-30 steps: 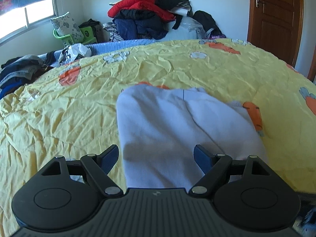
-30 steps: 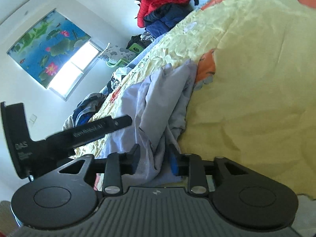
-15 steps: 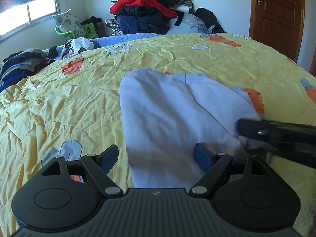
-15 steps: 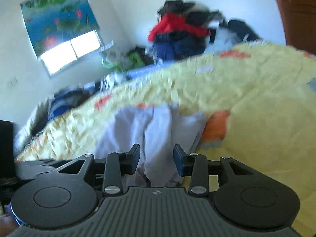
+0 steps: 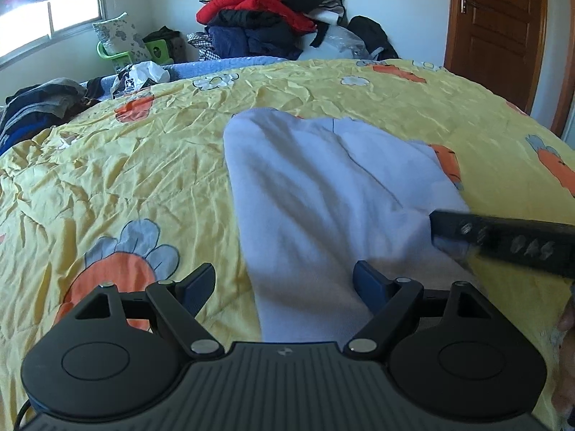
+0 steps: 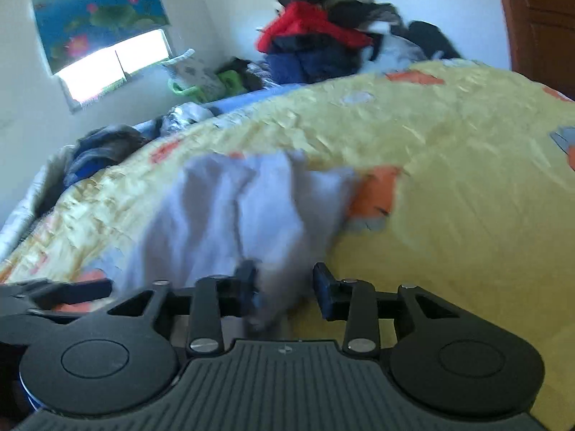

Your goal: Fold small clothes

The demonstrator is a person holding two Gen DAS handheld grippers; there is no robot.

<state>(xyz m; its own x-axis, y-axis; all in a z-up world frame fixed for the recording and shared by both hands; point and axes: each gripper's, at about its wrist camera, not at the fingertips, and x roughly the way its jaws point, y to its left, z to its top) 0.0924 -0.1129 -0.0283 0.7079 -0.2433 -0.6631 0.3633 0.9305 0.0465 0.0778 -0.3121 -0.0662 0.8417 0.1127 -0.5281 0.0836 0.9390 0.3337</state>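
Between the left tongs [image 5: 284, 283]: one near edge of the garment [image 5: 323, 208], lying under wide-spread jaws that touch nothing; released, judged poised to take that hem for a fold.
Right tongs [image 6: 284, 287]: half-parted, a bunch of the same cloth between the jaws. The wrist view is blurred; the pads appear clear of the cloth, so read as not clamped. Seen from the left wrist, these tongs reach in at the garment's right edge, likely to gather that side.
Garment: one, pale lilac, spread mostly flat on the bed [image 5: 107, 165], right side rumpled.
Bed: one, yellow cover with orange and grey flower prints.
Clothes heap [image 5: 266, 18]: one large, at the far wall; a second, darker heap [image 5: 39, 104] at far left.
Door [image 5: 496, 32]: one, brown, shut.
Window [image 5: 50, 25]: one, with a printed blind.
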